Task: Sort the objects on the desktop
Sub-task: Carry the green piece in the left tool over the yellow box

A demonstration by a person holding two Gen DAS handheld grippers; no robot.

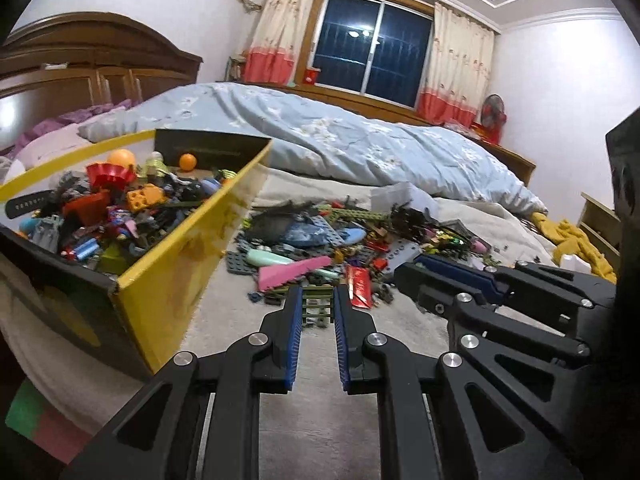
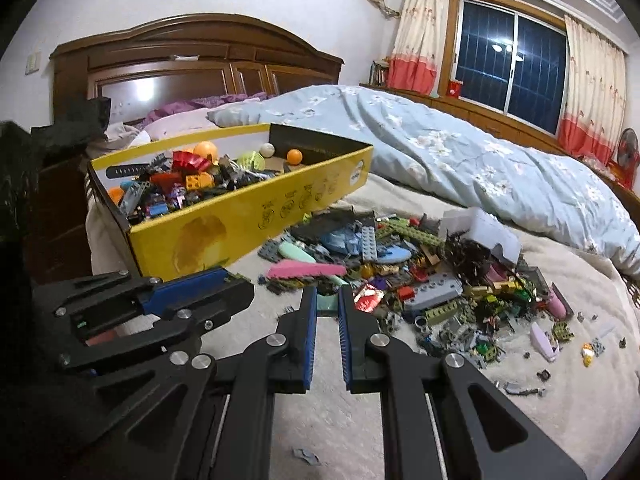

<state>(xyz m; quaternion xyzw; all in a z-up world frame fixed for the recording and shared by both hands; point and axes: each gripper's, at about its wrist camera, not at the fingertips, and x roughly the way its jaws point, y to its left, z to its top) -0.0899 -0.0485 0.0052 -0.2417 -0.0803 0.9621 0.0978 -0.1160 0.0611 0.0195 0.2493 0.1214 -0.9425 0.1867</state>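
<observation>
My left gripper (image 1: 319, 294) is shut on a small olive-green ladder-like brick piece (image 1: 318, 306), held above the beige bed sheet. In the right wrist view my right gripper (image 2: 327, 294) is shut on a mint-green piece (image 2: 327, 304). A pile of mixed toy bricks (image 1: 340, 236) (image 2: 420, 272) lies just beyond both grippers. To the left stands a yellow cardboard box (image 1: 192, 248) (image 2: 240, 224), partly filled with toys. The two grippers are side by side: the right gripper (image 1: 408, 280) shows at the right of the left wrist view, and the left gripper (image 2: 236, 284) at the left of the right wrist view.
A light blue flowered quilt (image 2: 460, 152) lies bunched across the bed behind the pile. A white open carton (image 2: 480, 228) rests on the pile's far side. Loose small pieces (image 2: 560, 336) are scattered to the right. A wooden headboard (image 2: 180, 64) is behind the box, and a yellow cloth (image 1: 576, 244) lies at the far right.
</observation>
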